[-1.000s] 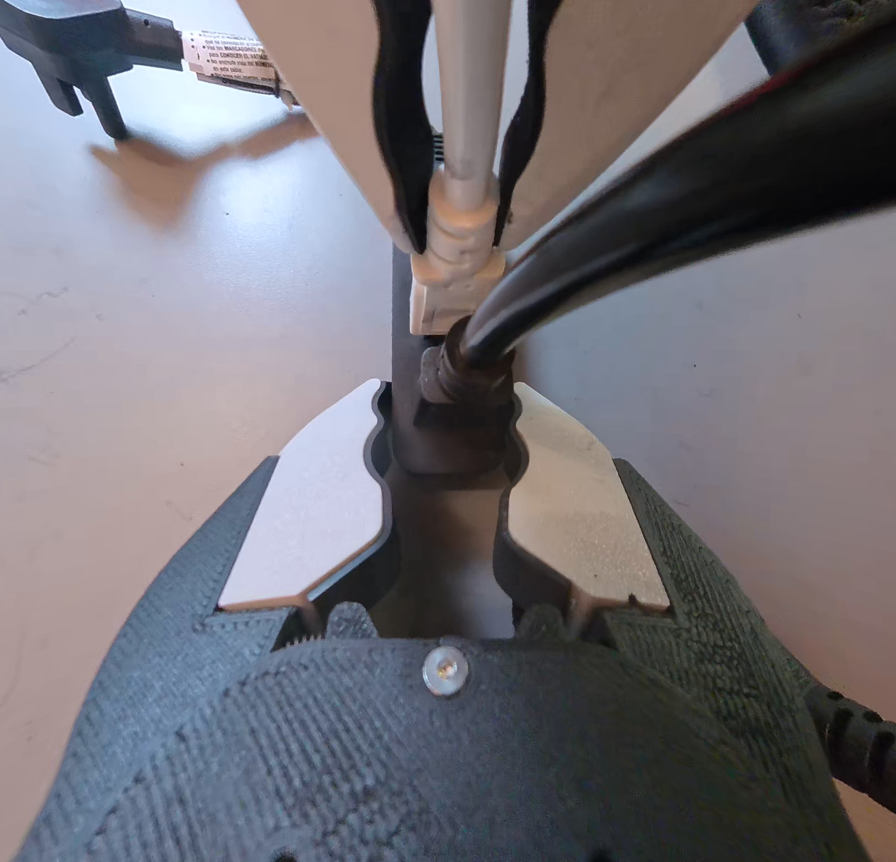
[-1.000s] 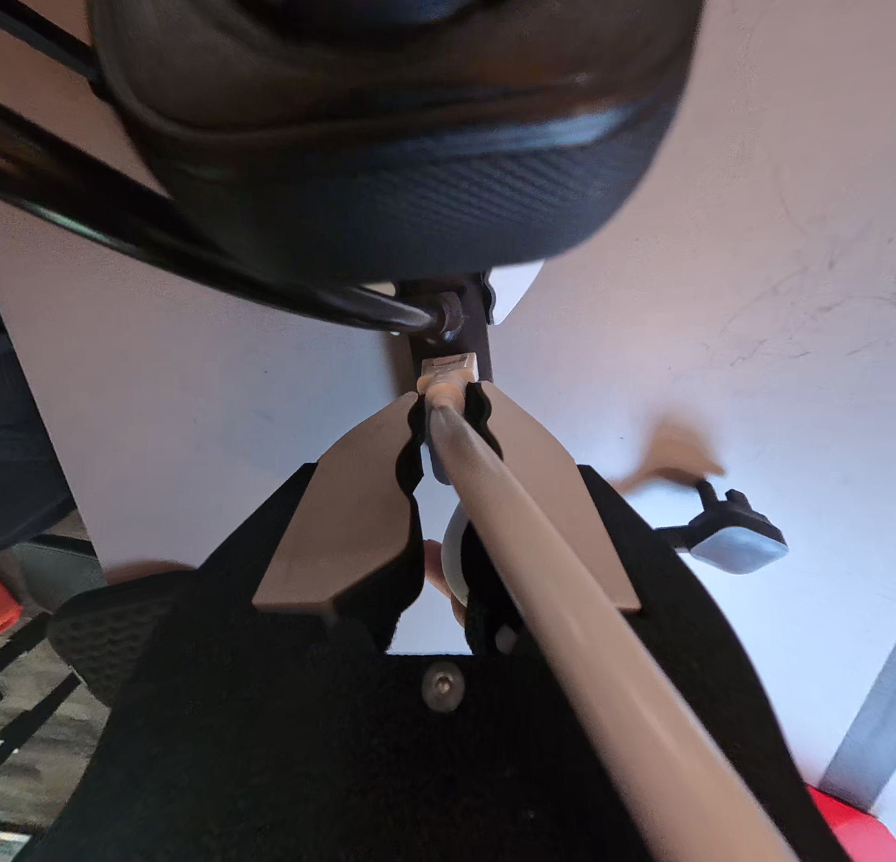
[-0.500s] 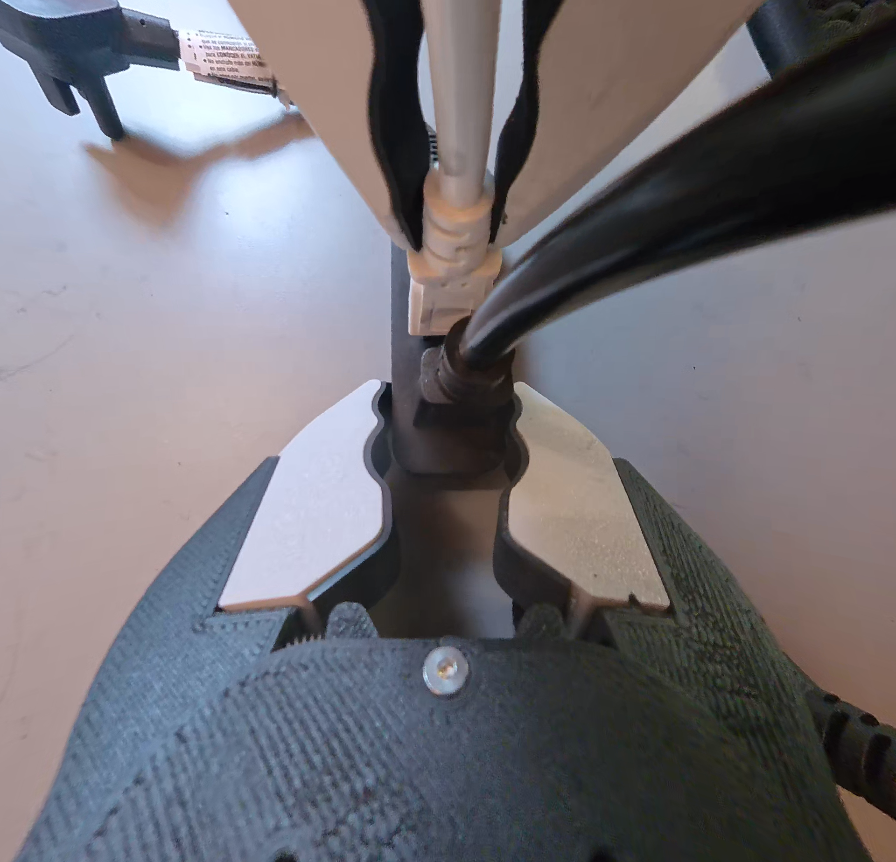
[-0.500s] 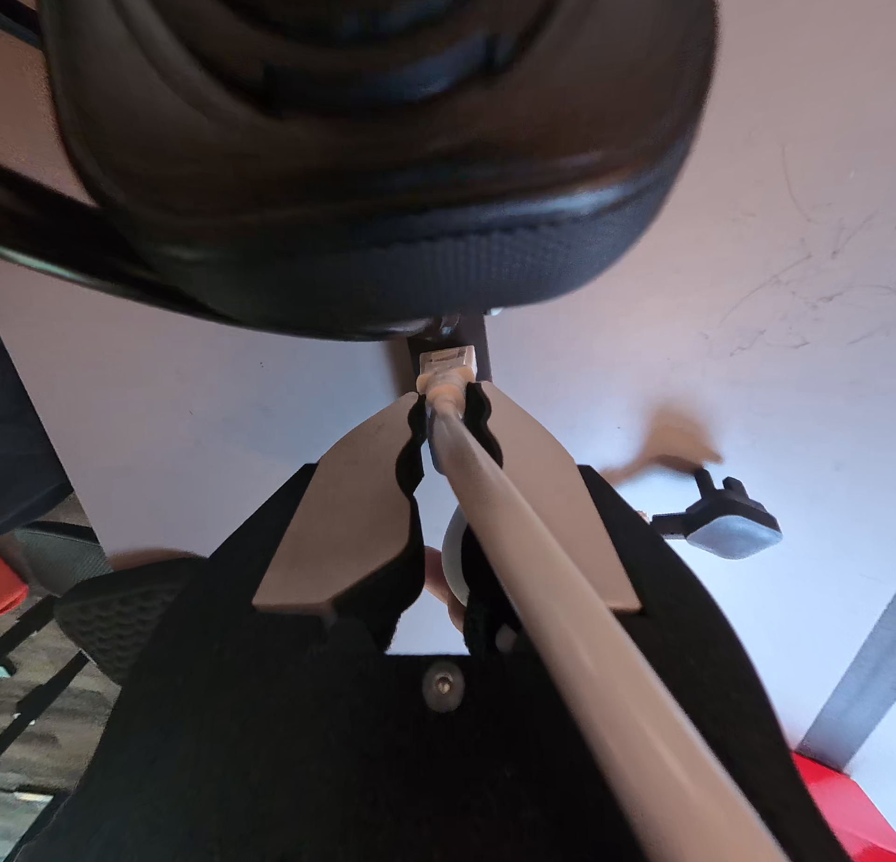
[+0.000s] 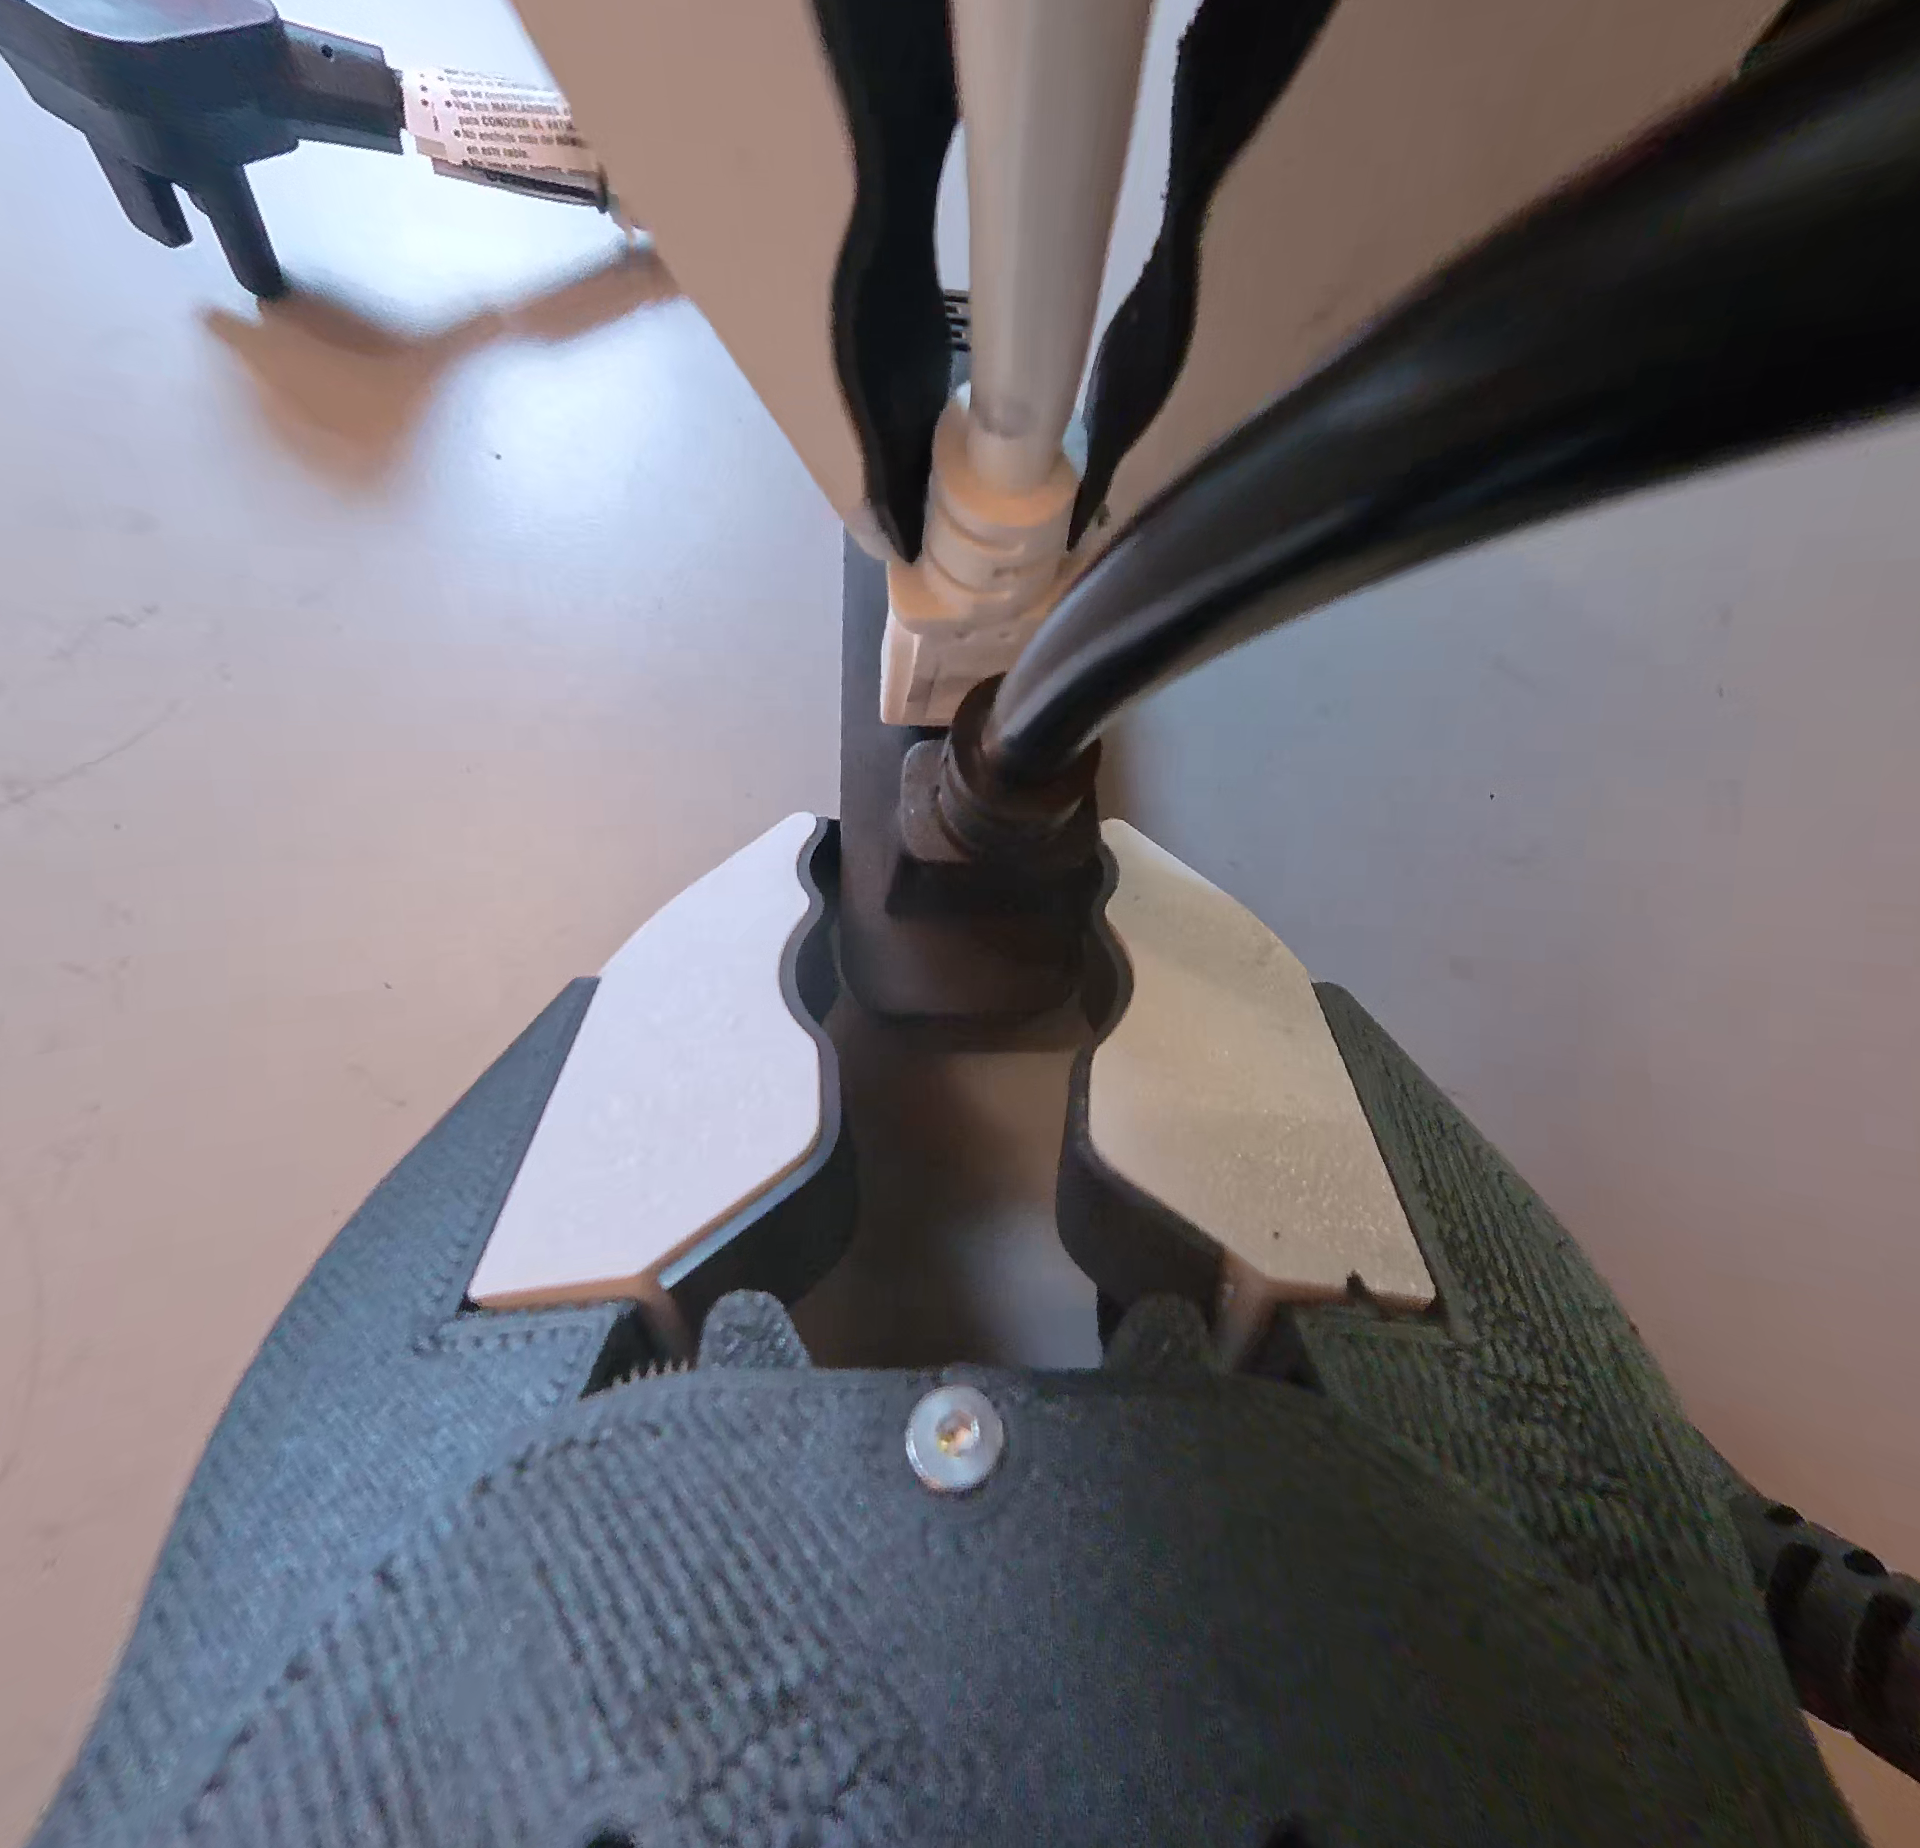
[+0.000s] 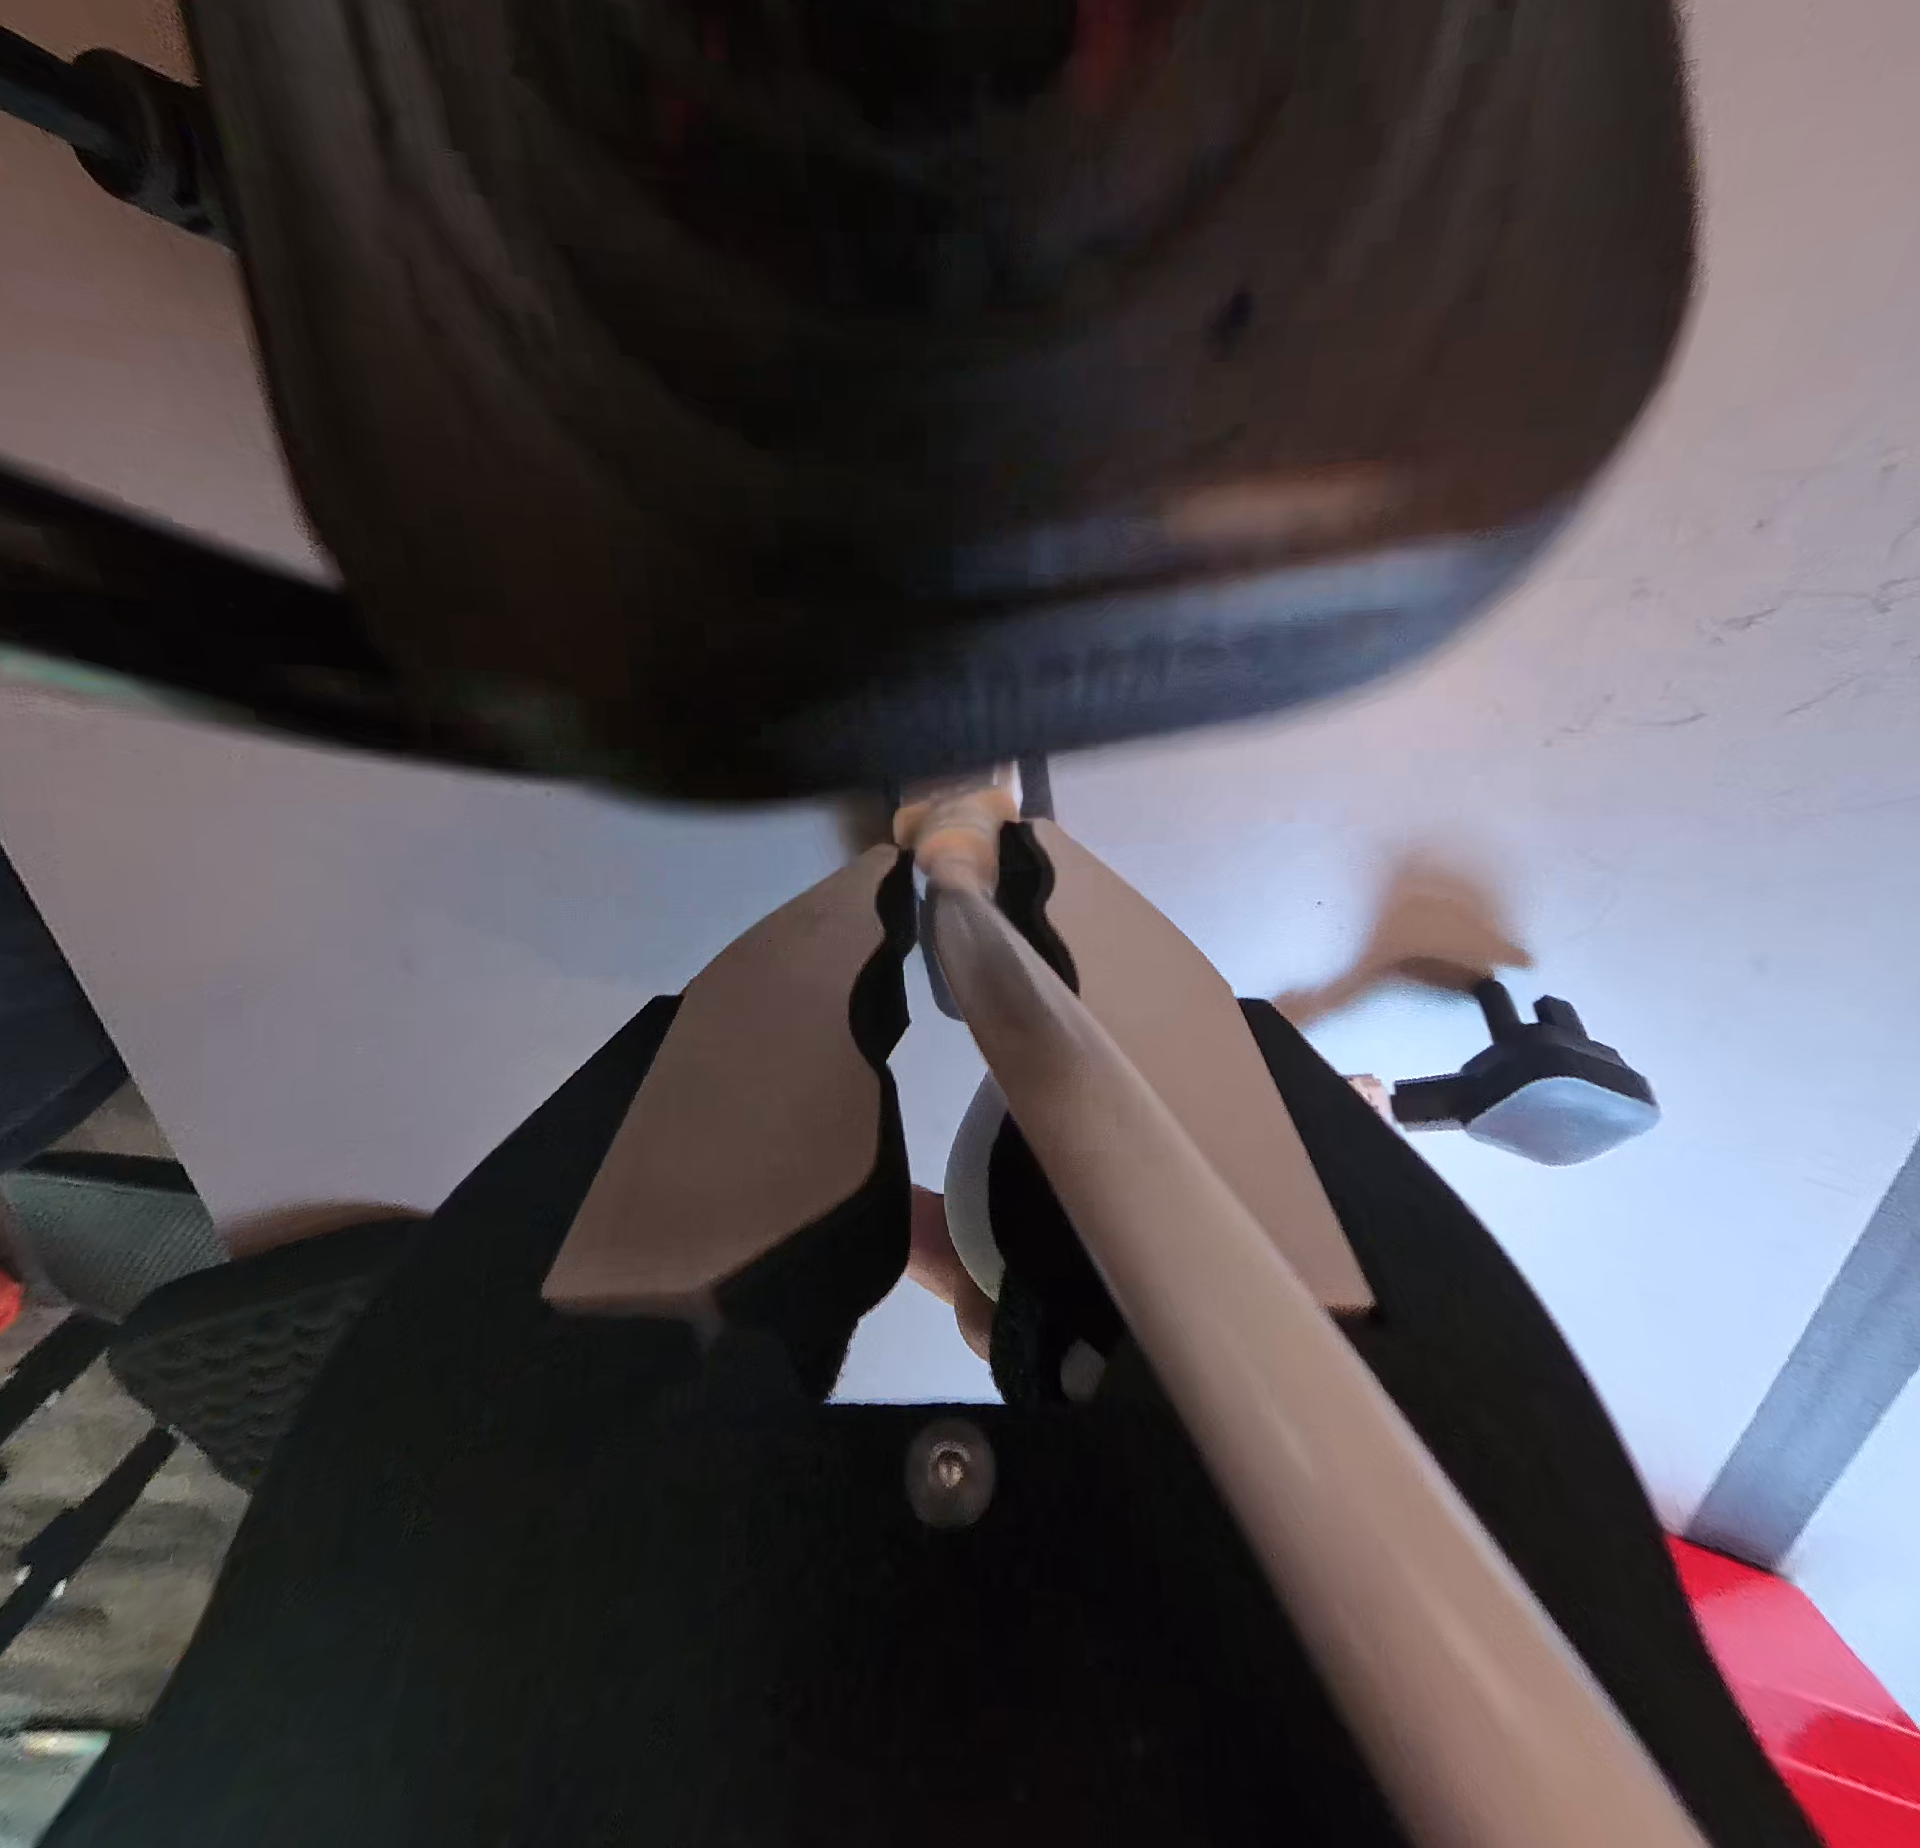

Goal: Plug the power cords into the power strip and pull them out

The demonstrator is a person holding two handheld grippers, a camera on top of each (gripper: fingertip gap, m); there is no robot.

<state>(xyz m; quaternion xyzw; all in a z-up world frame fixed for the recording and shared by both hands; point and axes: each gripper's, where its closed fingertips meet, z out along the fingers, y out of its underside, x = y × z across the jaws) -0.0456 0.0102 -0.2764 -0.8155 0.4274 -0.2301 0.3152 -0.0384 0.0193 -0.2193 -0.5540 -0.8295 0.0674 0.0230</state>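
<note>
In the left wrist view my left gripper [image 5: 961, 863] is shut on the near end of a dark power strip [image 5: 873, 759] lying on the table. A black plug [image 5: 997, 790] with a thick black cord [image 5: 1455, 427] sits in the strip just ahead of the fingers. Behind it a white plug [image 5: 956, 635] stands in the strip. My right gripper [image 5: 982, 541] comes down from above and is shut on the white plug's neck. In the right wrist view my right gripper [image 6: 961, 848] holds the white plug [image 6: 951, 816], and its white cord [image 6: 1195, 1227] runs back over the gripper. The left gripper's body [image 6: 935, 344] hides the strip.
A loose black plug [image 5: 156, 63] with a labelled cord lies on the table at the far left; it also shows in the right wrist view [image 6: 1538, 1102]. A red object [image 6: 1808, 1684] and a grey edge [image 6: 1829, 1383] are at the lower right. A chair seat [image 6: 239, 1320] is at the lower left.
In the right wrist view the left gripper's body has grown larger and now covers the strip and black plug. The white plug stays at the strip; the left gripper's hold is unchanged.
</note>
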